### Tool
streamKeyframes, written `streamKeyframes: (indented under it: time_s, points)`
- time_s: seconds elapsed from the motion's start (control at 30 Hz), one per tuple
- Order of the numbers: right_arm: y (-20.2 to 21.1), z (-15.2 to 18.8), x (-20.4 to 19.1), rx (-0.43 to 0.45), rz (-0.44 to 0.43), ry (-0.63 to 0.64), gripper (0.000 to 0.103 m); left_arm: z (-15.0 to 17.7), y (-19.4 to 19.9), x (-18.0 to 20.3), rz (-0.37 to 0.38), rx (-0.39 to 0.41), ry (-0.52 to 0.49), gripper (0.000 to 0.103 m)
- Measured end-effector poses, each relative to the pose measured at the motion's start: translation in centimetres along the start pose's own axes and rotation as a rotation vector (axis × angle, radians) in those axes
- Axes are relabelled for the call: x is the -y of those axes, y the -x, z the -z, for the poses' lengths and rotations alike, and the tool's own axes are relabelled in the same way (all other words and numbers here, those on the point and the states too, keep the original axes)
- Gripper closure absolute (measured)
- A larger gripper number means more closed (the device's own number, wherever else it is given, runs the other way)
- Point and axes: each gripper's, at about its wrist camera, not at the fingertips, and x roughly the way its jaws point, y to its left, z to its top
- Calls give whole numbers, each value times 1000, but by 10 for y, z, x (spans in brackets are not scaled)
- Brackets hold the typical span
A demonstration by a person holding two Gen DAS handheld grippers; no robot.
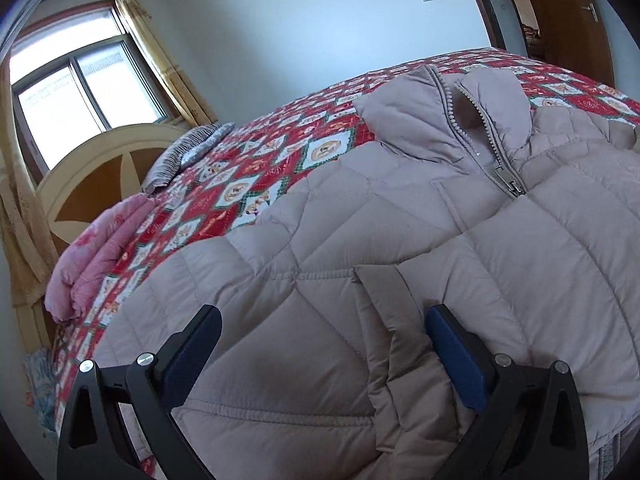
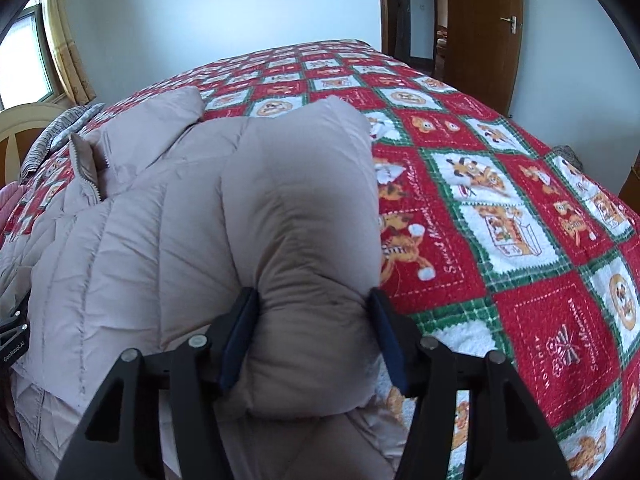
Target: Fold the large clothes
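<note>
Right tool (image 2: 314,336) pinches the sleeve (image 2: 304,208), prob. to fold it over the jacket (image 1: 400,240); left tool (image 1: 322,344) hovers w/ jaws wide, holding nothing.

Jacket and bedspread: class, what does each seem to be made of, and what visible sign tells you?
Jacket: probably smooth synthetic shell over soft filling; stitched puffy panels, faint sheen, bulging between the right gripper fingers. Bedspread: likely terry-like woven cloth; matte, fuzzy-looking white patches.
</note>
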Motion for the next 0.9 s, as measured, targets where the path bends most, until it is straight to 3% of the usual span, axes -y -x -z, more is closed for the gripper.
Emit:
streamKeyframes:
  time_s: [0.4,0.5,0.7,0.77,0.9]
  points:
    - [-2,4,-10,-16,87,14,37,-3,-12,0,86,-46,37,1]
    - [9,0,-3,-27,71,-19,37,-2,-11,0,85,-43,39,1]
    - [73,-10,-27,137,106,21,34,-2,-11,0,81,-37,41,1]
    - [84,-18,-45,171,80,58,33,-2,-10,0,76,-35,38,1]
    - [66,-31,-78,144,-112,107,32,-2,-9,1,69,-31,34,1]
